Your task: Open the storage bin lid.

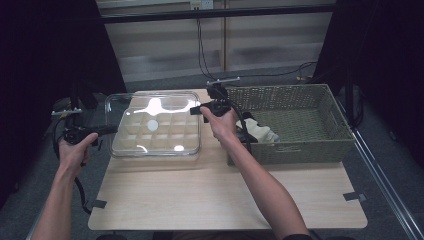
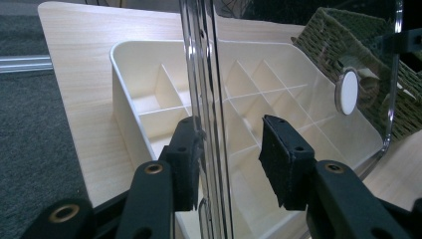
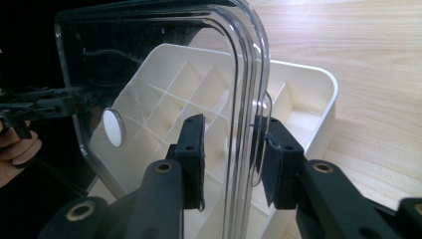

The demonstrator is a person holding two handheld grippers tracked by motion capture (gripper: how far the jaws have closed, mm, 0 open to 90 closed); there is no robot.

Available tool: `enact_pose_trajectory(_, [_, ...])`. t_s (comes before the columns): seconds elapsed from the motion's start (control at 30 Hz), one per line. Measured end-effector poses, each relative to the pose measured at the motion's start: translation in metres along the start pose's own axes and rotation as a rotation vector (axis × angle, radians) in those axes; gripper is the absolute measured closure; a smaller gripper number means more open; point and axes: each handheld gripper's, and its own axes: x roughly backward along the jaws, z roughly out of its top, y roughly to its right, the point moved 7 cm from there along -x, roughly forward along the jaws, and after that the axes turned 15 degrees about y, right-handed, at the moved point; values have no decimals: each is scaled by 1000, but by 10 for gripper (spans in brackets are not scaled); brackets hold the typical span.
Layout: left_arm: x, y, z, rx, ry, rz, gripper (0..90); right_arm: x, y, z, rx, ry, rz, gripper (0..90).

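1. Left gripper (image 2: 226,164) pads straddle the clear lid's (image 2: 298,74) edge, one touching, one apart.
2. Right gripper (image 3: 231,159) clamps the opposite edge.
3. Lid is raised clear above the white tray (image 1: 155,132); setting it down remains.
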Motion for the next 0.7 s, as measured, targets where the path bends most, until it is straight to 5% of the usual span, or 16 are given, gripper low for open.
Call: enact_pose_trajectory(0.7, [14, 21, 1, -60, 8, 2, 631, 23, -8, -6, 12, 26, 25, 660])
